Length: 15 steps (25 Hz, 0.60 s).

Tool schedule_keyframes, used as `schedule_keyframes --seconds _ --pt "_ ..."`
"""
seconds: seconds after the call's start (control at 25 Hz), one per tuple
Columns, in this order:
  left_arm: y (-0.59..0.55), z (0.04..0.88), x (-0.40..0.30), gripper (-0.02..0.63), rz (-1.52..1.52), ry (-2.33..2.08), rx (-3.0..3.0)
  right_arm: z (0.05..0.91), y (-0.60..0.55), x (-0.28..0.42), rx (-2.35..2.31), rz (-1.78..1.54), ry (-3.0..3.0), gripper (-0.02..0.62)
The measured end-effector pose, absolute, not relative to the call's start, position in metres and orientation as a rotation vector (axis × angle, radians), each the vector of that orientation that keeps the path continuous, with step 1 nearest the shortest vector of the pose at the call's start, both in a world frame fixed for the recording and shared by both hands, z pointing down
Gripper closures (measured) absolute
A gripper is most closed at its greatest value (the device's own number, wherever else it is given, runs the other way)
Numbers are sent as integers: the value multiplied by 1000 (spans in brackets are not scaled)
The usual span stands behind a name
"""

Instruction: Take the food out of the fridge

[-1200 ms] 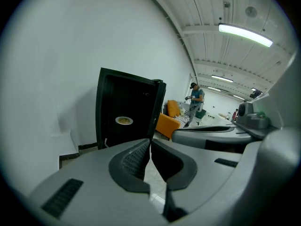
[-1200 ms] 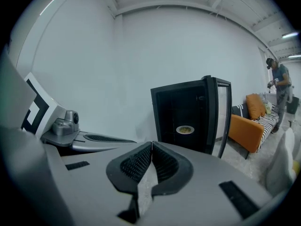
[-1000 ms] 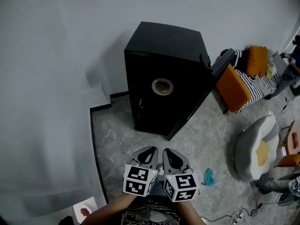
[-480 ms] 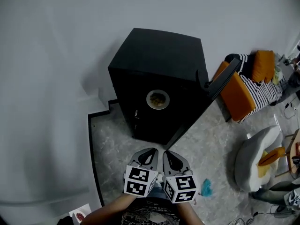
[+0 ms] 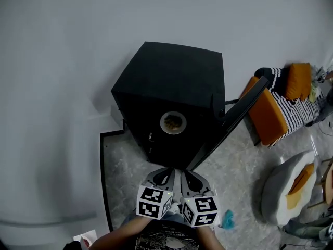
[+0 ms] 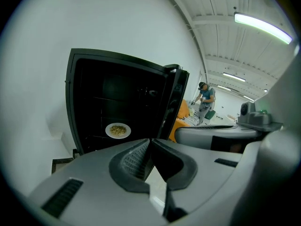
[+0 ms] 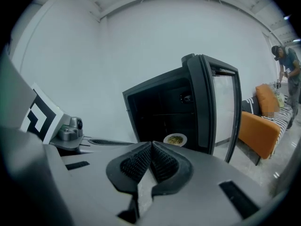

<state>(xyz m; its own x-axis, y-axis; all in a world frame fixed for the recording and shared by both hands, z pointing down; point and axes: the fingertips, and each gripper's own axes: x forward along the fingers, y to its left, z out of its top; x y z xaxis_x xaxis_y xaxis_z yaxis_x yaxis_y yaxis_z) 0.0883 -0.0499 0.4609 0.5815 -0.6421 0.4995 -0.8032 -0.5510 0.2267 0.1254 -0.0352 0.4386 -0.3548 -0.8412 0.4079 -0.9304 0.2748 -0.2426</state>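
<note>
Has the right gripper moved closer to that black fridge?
Yes. The right gripper has come forward toward the fridge; the floor between them has nearly vanished.

Black fridge (image 5: 171, 77) stands open; inside, a white plate of yellowish food (image 5: 173, 122) on a shelf.

One fridge (image 5: 174, 79), one plate (image 5: 173, 123), two tongs (image 5: 167, 172) (image 5: 183, 171)
</note>
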Motion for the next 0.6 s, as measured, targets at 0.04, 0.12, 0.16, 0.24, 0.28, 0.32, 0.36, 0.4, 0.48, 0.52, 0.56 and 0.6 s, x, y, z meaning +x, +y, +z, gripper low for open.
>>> schedule_keyframes --seconds 0.04,0.12,0.16,0.24,0.28,0.32,0.36,0.4,0.48,0.52,0.56,0.6 --pt "-52 461 90 584 489 -1162 2378 439 -36 127 1649 659 -2347 572" --pt "-55 461 92 584 465 -1170 2368 438 -38 129 1640 654 -2358 572" --pt "-56 460 94 584 457 -1172 2362 437 -39 130 1636 651 -2363 572" --pt "-57 460 96 584 438 -1172 2350 435 -39 132 1630 643 -2373 572" --pt "-56 460 97 584 426 -1172 2345 434 -39 133 1628 639 -2378 572" --pt "-56 460 97 584 415 -1171 2340 433 -39 134 1626 635 -2383 572" --pt "-56 460 98 584 403 -1170 2335 432 -38 134 1624 631 -2387 572" --pt "-55 460 98 584 391 -1169 2330 432 -38 134 1622 628 -2391 572" --pt "-55 461 99 584 361 -1165 2313 431 -37 135 1619 625 -2396 572" --pt "-56 461 99 584 344 -1161 2303 431 -38 135 1619 623 -2397 572" --pt "-57 462 99 584 330 -1156 2293 432 -38 135 1618 622 -2396 572" --pt "-58 463 99 584 320 -1150 2285 433 -39 135 1617 621 -2395 572"
